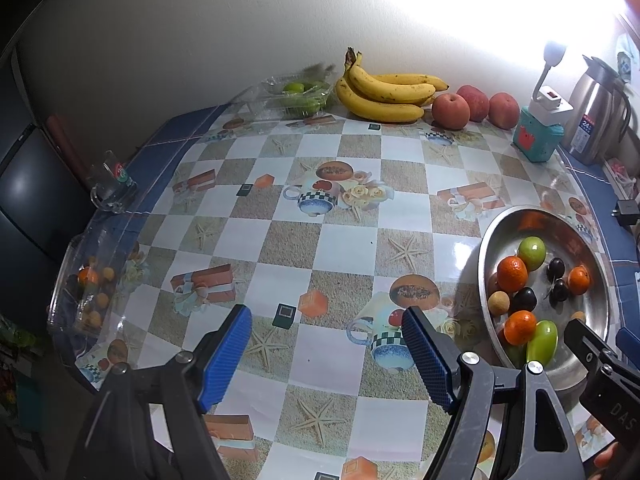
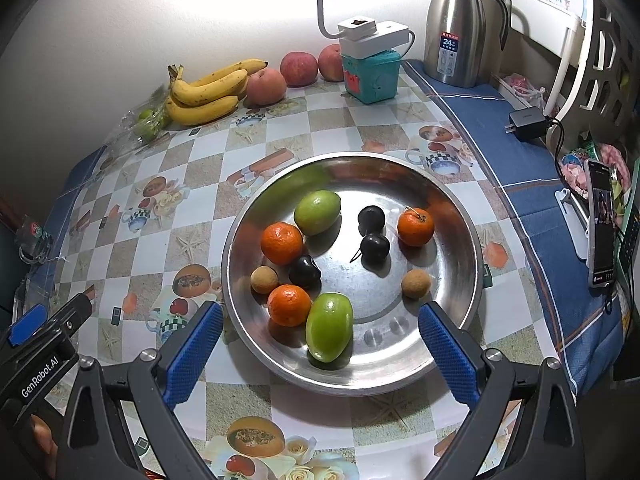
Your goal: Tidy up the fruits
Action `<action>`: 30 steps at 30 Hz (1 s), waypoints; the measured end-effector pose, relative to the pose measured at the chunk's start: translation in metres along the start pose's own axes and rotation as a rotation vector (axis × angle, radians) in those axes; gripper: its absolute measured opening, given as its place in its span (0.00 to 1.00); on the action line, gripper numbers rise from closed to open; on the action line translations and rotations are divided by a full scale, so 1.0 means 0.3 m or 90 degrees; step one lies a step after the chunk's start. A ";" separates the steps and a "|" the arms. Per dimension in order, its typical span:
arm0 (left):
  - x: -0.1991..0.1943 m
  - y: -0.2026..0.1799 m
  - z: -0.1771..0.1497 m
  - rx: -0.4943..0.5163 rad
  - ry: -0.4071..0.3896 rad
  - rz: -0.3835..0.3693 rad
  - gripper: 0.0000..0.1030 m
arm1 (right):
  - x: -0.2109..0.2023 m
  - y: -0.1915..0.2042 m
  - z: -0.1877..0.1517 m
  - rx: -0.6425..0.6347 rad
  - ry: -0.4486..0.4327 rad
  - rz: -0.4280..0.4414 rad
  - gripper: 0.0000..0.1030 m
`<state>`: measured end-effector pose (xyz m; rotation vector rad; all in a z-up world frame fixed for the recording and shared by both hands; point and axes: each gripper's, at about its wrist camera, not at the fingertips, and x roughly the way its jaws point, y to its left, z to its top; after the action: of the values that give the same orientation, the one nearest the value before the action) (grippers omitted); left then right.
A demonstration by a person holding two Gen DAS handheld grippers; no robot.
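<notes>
A round steel bowl (image 2: 460,236) holds three tangerines (image 2: 282,243), two green fruits (image 2: 329,333), three dark plums (image 2: 375,247) and two small tan longans (image 2: 416,283). My right gripper (image 2: 320,316) is open and empty, its jaws on either side of the bowl's near rim. My left gripper (image 1: 326,320) is open and empty above the checkered tablecloth, left of the bowl (image 1: 496,228). Bananas (image 1: 384,94) and three apples (image 1: 450,111) lie at the far wall. A clear plastic tray (image 1: 86,292) with small orange fruits sits at the left table edge.
A clear box of green fruit (image 1: 298,94) lies left of the bananas. A glass mug (image 1: 110,188) stands at the left edge. A teal box with a lamp (image 2: 370,76), a steel thermos (image 2: 456,28), a charger (image 2: 528,122) and a phone (image 2: 600,228) are on the right.
</notes>
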<state>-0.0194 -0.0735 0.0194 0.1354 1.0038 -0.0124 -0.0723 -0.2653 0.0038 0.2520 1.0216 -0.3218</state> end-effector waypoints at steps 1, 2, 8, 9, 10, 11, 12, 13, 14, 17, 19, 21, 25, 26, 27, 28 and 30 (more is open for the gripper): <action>0.000 -0.001 -0.001 0.000 0.000 0.000 0.78 | 0.001 0.000 0.000 0.000 0.001 0.000 0.95; 0.000 -0.001 -0.001 0.000 0.000 0.000 0.78 | 0.001 0.000 0.000 0.000 0.001 0.000 0.95; 0.002 -0.003 -0.002 0.000 0.002 0.001 0.78 | 0.008 -0.001 0.000 0.001 0.007 0.001 0.95; 0.004 -0.002 -0.001 0.000 0.002 0.001 0.78 | 0.009 -0.002 0.000 0.002 0.008 0.001 0.95; 0.004 -0.002 -0.002 0.000 0.002 0.001 0.78 | 0.009 -0.003 -0.001 0.002 0.009 0.001 0.95; 0.004 -0.003 -0.002 0.000 0.002 0.001 0.78 | 0.010 -0.003 -0.001 0.002 0.009 0.001 0.95; 0.005 -0.002 -0.001 0.001 0.002 0.000 0.78 | 0.010 -0.003 -0.001 0.002 0.009 0.001 0.95; 0.005 -0.002 0.000 0.001 0.002 0.000 0.78 | 0.010 -0.003 -0.001 0.002 0.009 0.001 0.95; 0.005 -0.004 -0.002 0.001 0.003 0.001 0.78 | 0.011 -0.003 0.000 0.002 0.009 0.002 0.95; 0.005 -0.004 -0.001 0.001 0.003 0.001 0.78 | 0.010 -0.003 0.001 0.002 0.009 0.002 0.95; 0.005 -0.005 0.000 0.000 0.003 0.001 0.78 | 0.011 -0.004 0.000 0.002 0.010 0.001 0.95; 0.007 -0.004 -0.001 0.001 0.003 0.001 0.78 | 0.013 -0.005 -0.001 0.003 0.011 0.001 0.95; 0.007 -0.005 -0.001 0.001 0.003 0.001 0.78 | 0.014 -0.004 -0.001 0.004 0.011 0.001 0.95; 0.007 -0.005 -0.001 0.001 0.003 0.001 0.78 | 0.014 -0.004 -0.001 0.004 0.011 0.001 0.95; 0.007 -0.005 -0.001 0.001 0.003 0.001 0.78 | 0.014 -0.004 -0.001 0.004 0.012 0.001 0.95; 0.008 -0.005 -0.002 0.001 0.003 0.001 0.78 | 0.015 -0.004 -0.002 0.004 0.012 0.001 0.95; 0.008 -0.005 -0.001 0.001 0.003 0.001 0.78 | 0.016 -0.005 -0.002 0.004 0.012 0.001 0.95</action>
<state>-0.0184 -0.0747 0.0170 0.1374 1.0090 -0.0117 -0.0711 -0.2670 -0.0006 0.2621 1.0391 -0.3223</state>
